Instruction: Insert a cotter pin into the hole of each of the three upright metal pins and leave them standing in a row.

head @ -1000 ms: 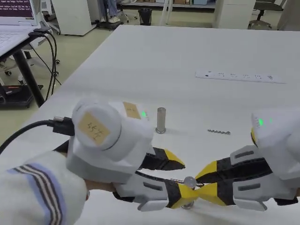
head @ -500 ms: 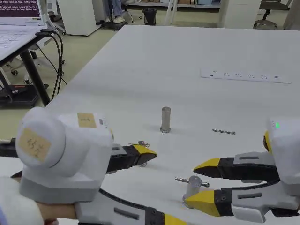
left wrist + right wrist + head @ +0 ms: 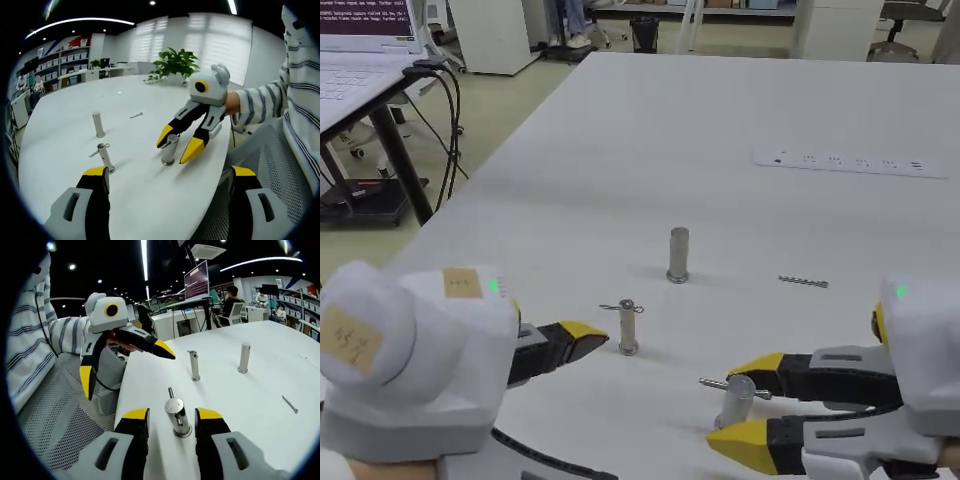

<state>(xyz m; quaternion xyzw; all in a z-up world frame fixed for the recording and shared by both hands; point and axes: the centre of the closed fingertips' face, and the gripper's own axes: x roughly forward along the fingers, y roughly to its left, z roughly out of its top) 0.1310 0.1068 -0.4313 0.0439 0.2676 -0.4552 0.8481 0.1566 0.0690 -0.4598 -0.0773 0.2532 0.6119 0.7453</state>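
Three metal pins stand on the white table (image 3: 740, 130). The far pin (image 3: 678, 255) is bare. The middle pin (image 3: 628, 328) carries a cotter pin through its top. The near pin (image 3: 737, 398), also with a cotter pin through it, stands between the jaws of my right gripper (image 3: 748, 400), which is open with small gaps on both sides (image 3: 172, 415). My left gripper (image 3: 167, 172) is open wide, left of the middle pin, and one of its fingers (image 3: 565, 340) points at that pin. A loose cotter pin (image 3: 803, 282) lies to the right of the far pin.
A white power strip (image 3: 850, 163) lies far right on the table. A laptop (image 3: 360, 40) sits on a side stand beyond the table's left edge, with cables (image 3: 445, 110) hanging. A person's striped sleeve (image 3: 300, 100) is behind the right gripper.
The right gripper has opened off the near pin. The left gripper has let go, drawn back to the left and opened wide, uncovering the middle pin. The head camera has shifted a little.
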